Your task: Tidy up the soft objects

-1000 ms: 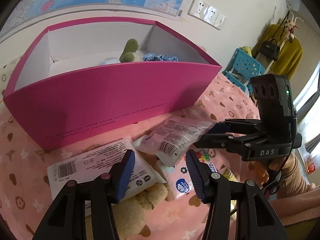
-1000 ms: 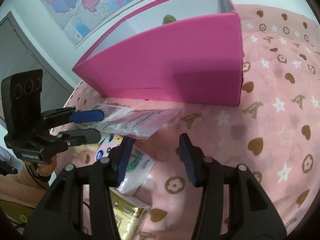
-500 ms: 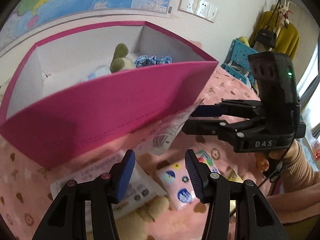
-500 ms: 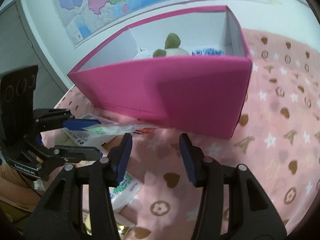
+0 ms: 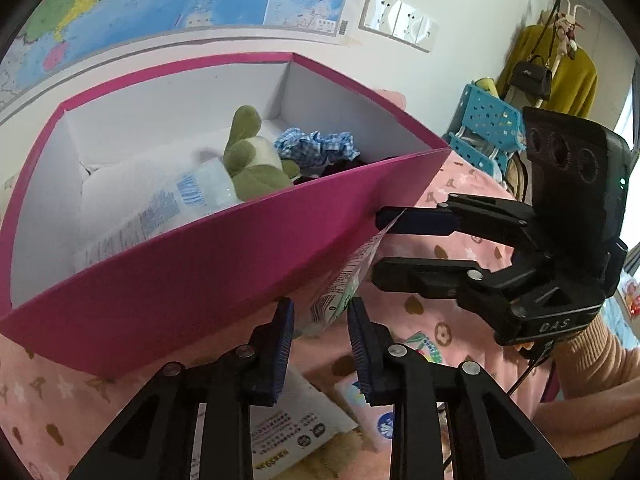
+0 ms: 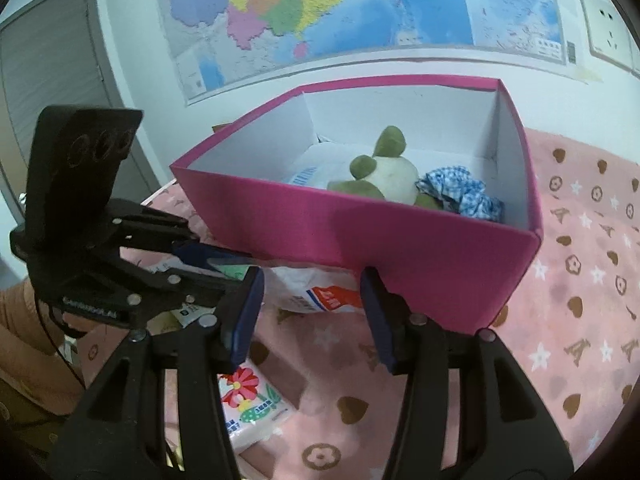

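box on the blanket, wall map behind | in box: plush toy between wet-wipe pack and checked cloth | before box: held packet, flower tissue pack nearer | sockets right of map

- The pink box looks like stiff card, matt magenta outside, plain white within.
- The blanket under it is soft, fuzzy cloth, printed with hearts and stars.
- The plush toy is short, matt pile.
- The checked cloth is thin, crumpled woven fabric.
- The wipes pack is glossy, crinkly plastic film.
- The gripper fingers are matt black plastic with ribbed blue pads and shiny metal rivets.
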{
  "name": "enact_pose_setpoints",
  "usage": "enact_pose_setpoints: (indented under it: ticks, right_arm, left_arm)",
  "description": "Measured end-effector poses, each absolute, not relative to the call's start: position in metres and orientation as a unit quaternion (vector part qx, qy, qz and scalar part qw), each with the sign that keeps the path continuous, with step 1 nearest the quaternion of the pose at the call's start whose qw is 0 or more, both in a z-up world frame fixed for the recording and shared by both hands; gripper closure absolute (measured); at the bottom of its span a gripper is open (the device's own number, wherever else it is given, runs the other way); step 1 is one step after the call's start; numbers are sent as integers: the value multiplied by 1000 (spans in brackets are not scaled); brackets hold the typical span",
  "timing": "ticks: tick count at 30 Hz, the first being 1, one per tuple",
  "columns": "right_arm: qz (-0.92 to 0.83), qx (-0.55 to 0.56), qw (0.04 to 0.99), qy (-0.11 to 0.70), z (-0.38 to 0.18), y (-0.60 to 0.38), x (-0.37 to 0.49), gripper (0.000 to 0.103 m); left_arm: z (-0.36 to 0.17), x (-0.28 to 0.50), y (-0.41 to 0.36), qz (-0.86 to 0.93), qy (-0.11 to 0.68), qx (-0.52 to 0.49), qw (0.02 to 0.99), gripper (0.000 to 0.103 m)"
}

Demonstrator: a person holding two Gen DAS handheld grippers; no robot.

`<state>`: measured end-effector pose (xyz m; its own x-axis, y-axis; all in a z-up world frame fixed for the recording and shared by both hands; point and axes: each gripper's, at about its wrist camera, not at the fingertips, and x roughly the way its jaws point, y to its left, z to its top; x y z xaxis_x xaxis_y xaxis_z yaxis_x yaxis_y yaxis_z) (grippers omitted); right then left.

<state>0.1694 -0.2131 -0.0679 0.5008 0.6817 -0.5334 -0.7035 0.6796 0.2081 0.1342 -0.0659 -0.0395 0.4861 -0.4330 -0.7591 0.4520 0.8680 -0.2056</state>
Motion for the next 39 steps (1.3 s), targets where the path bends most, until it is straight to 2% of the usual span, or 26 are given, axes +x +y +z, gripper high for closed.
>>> enact_pose_setpoints:
  ticks: [4, 6, 9, 15, 28, 31, 32, 35, 39]
  right_arm:
    - [404, -2, 868, 290, -66, -211, 162, 52]
    - [412, 8, 865, 286, -67, -210, 156, 63]
    - [396, 3, 874, 282, -67, -204, 150, 64]
    - [390, 22, 878, 276, -66, -202, 148, 78]
    - [389, 43, 882, 263, -60, -209, 132, 86]
    - [396, 34, 880, 260, -52, -205, 122, 93]
    - [401, 33, 877, 263, -50, -204, 121, 100]
    - [397, 21, 879, 262, -51, -198, 116, 101]
    - [384, 38, 878, 282, -60, -209, 126, 101]
  left_arm:
    - [-40, 137, -64, -245, 446, 6, 861, 76]
    - [-43, 137, -62, -239, 452, 2, 859, 77]
    - [-50, 137, -66, -231, 465, 3, 854, 78]
    - [-63, 138, -70, -211, 490, 4, 846, 81]
    - [-65, 134, -81, -183, 501, 5, 846, 82]
    - [-60, 130, -86, -189, 496, 6, 847, 85]
    - [-57, 127, -88, -196, 491, 3, 849, 88]
    - [-44, 121, -96, -206, 472, 9, 857, 97]
    - [-49, 124, -92, -208, 477, -1, 854, 95]
